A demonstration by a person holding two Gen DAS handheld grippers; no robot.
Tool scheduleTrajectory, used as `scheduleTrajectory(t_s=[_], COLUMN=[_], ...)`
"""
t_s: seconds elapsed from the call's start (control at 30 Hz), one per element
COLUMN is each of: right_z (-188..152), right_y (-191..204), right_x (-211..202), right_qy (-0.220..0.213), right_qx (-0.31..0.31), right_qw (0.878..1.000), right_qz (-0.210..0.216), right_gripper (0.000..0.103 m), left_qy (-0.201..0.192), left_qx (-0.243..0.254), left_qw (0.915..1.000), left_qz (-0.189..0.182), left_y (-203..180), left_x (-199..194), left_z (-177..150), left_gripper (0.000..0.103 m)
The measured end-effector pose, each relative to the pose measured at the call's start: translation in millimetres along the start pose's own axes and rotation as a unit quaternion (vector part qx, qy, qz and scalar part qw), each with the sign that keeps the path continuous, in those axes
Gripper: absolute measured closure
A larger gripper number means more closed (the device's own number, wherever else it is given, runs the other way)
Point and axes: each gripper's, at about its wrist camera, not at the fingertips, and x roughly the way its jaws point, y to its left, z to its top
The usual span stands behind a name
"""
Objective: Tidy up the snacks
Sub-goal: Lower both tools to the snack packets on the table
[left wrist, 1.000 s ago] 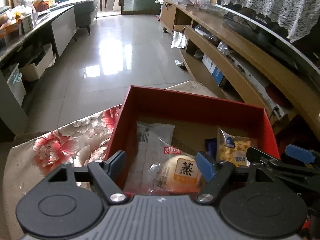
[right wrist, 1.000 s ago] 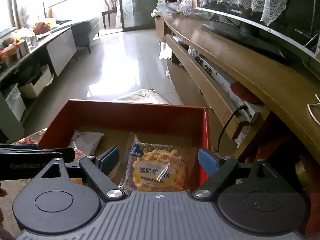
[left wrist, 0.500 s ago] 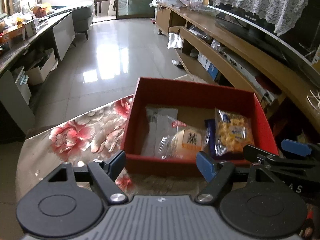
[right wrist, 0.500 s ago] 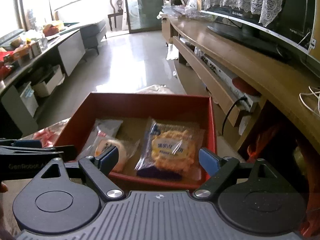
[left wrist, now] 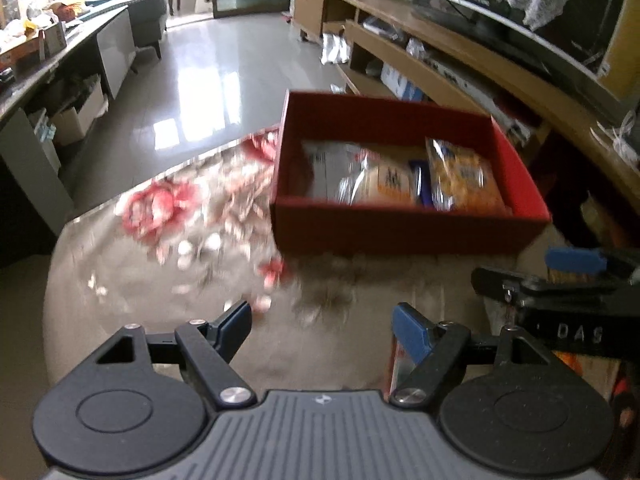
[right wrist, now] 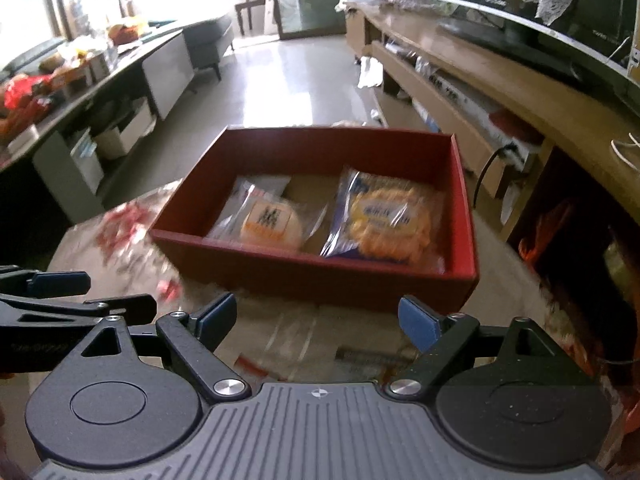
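Left tongs (left wrist: 322, 330) at the bottom of the left wrist view: spread fairly wide, nothing between the blue pads, only blurred floral cloth (left wrist: 168, 216) on the tabletop beneath. Right tongs (right wrist: 316, 320) at the bottom of the right wrist view: spread wider, likewise empty, over some flat wrappers (right wrist: 304, 344) on the cloth, too smeared to identify. Each pair visible from the side in the other's picture, so side by side and close together, both angled down at the tabletop.

Above the tips, mid-frame: red box (right wrist: 304, 276), near wall toward the cameras, clear of both pairs and untouched. Inside, flat on the bottom: a round bun (right wrist: 270, 222) in clear wrap at left centre, with a pale sachet (right wrist: 264, 184) tucked behind it, and a yellow waffle pack (right wrist: 390, 222) at right. Probably laid next to each other, labels up, to keep the box tidy and leave space along the back wall. In the left wrist view, same box right of centre, bun and waffle pack in the same order.

Empty, parted tongs short of the box: likely between items, free for another snack from the near tabletop.

Farther off: glossy floor, a wooden TV stand along the right, grey cabinets at left, a chair by the far door.
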Motion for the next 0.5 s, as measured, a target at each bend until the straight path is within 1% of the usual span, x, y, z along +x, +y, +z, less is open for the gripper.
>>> scheduleTrajectory(t_s=[0.1,0.3,0.4,0.5], right_z=[-8,-26,-32,-37], right_y=[8,25,29,31], right_x=[-1,-7,-9,-12], right_qy=[0.011,0.026,0.031,0.032], right_qx=[-0.006,-0.022,-0.027,-0.028], right_qw=[1.0,0.999,0.999,0.999], right_qz=[0.006,0.016,0.018,0.018], right_gripper=[0.011,0.011,0.01,0.01], left_qy=[0.012,0.048,0.075,0.105], left_qx=[0.01,0.01,-0.011,-0.059], left_qw=[0.9999,0.9986,0.9969,0.9925], left_qz=[-0.001,-0.02,-0.022,-0.023], left_y=[4,10,13,18], left_x=[-3,-10,-11,-8], left_z=[-16,-51,-70,-86], left_gripper=[0.022,0.022,0.022,0.022])
